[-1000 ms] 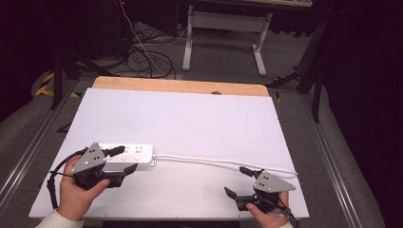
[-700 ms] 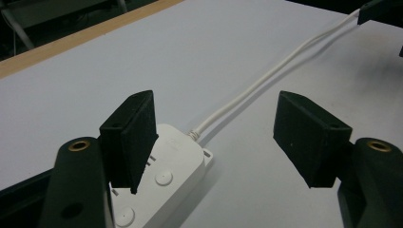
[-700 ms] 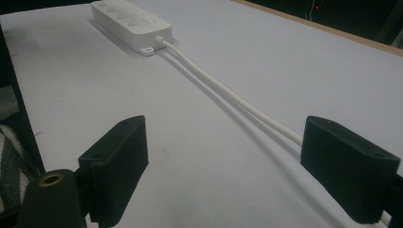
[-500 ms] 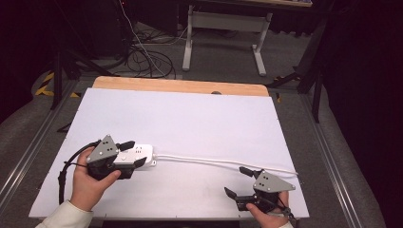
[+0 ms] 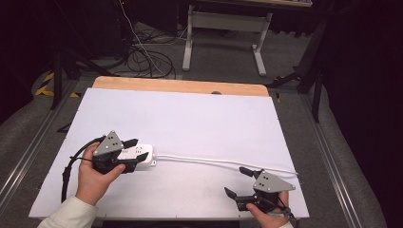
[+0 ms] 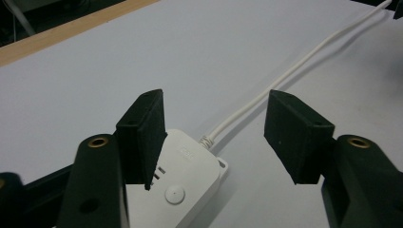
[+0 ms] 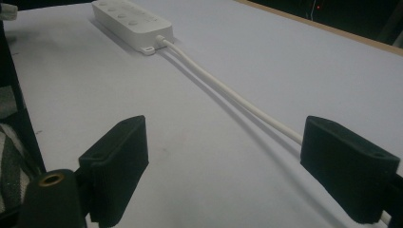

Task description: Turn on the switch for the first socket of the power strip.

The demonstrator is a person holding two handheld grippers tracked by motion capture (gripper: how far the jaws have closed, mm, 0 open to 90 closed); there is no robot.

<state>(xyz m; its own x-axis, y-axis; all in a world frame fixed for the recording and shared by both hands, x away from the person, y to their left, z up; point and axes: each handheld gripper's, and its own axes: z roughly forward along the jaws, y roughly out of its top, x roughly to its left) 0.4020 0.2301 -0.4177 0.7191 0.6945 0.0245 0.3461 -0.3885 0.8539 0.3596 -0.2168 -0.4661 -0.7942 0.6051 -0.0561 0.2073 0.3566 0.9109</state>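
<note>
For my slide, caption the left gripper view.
Open left gripper poised over the cord end of a white power strip, its cable trailing across the white table.

The room is dark. A white counter [image 5: 190, 118] with a wooden far edge stands on grey floor [image 5: 228, 61]. Behind it are black cables [image 5: 147, 59] and a grey metal stand [image 5: 223, 28].
</note>
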